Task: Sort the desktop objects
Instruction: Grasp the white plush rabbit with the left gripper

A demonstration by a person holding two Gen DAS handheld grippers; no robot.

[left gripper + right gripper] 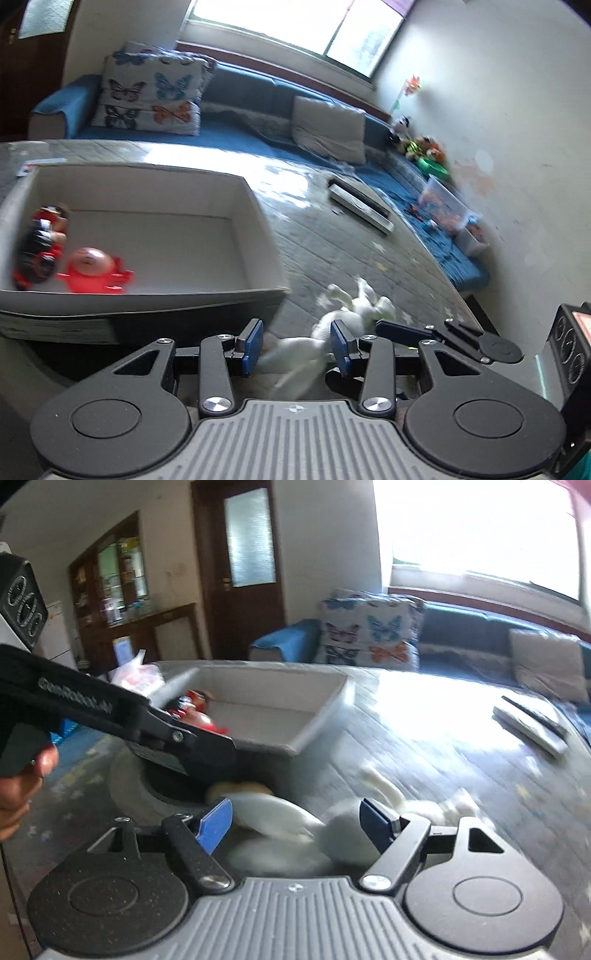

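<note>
A white plush toy [351, 314] lies on the grey patterned table, blurred by motion. My left gripper [297, 345] is open, its blue pads either side of the toy's near end. In the right wrist view the toy [295, 823] sits between the open blue pads of my right gripper [295, 825]. The left gripper's black body [110, 716] crosses the left of that view. A white cardboard box [258, 206] stands at the left, holding a red round toy [94, 269] and a red-black figure [40, 243]. The box also shows in the right wrist view [325, 709].
A flat white-and-black box [360, 206] lies farther out on the table. A blue sofa [240, 92] with a butterfly cushion [151, 96] runs behind. Toys and a clear bin [447, 206] sit on the sofa at the right. A plastic bag [138, 675] lies behind the box.
</note>
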